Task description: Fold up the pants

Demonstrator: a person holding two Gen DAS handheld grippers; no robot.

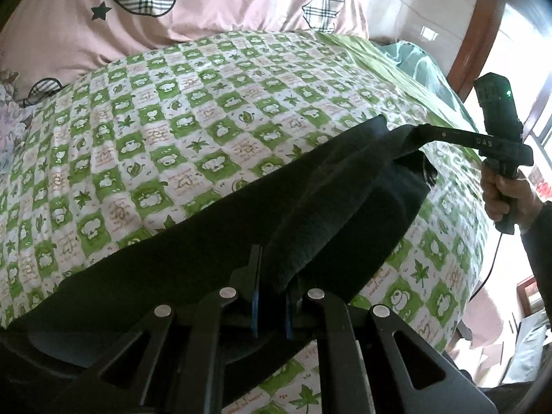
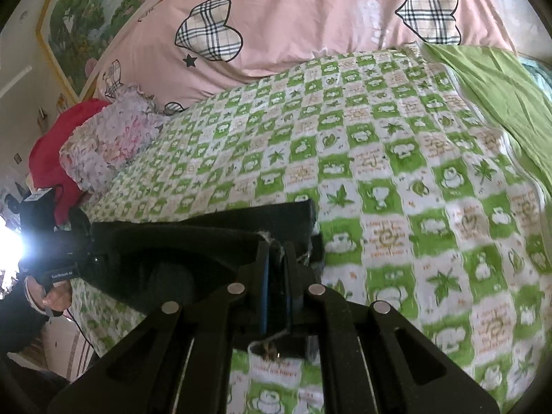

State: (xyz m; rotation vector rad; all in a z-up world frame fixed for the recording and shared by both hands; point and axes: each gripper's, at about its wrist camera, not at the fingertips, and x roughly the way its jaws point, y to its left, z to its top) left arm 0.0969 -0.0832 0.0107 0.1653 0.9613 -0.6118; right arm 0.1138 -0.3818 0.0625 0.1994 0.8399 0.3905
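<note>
Dark green-black pants [image 1: 193, 252] stretch across a bed between my two grippers, raised off the sheet. My left gripper [image 1: 272, 276] is shut on one end of the pants, the cloth bunched between its fingers. My right gripper [image 2: 276, 252] is shut on the other end, and the pants [image 2: 193, 241] run left from it toward the left gripper [image 2: 89, 241]. In the left wrist view the right gripper [image 1: 414, 134] shows at the far end, pinching the cloth, with a hand on its handle.
The bed carries a green-and-white checked sheet [image 1: 207, 110]. A pink quilt with plaid hearts [image 2: 310, 27] lies along the back. A floral pillow [image 2: 110, 138] and a red cushion [image 2: 48, 151] sit at the left. A plain green cloth [image 2: 500, 86] lies at the right.
</note>
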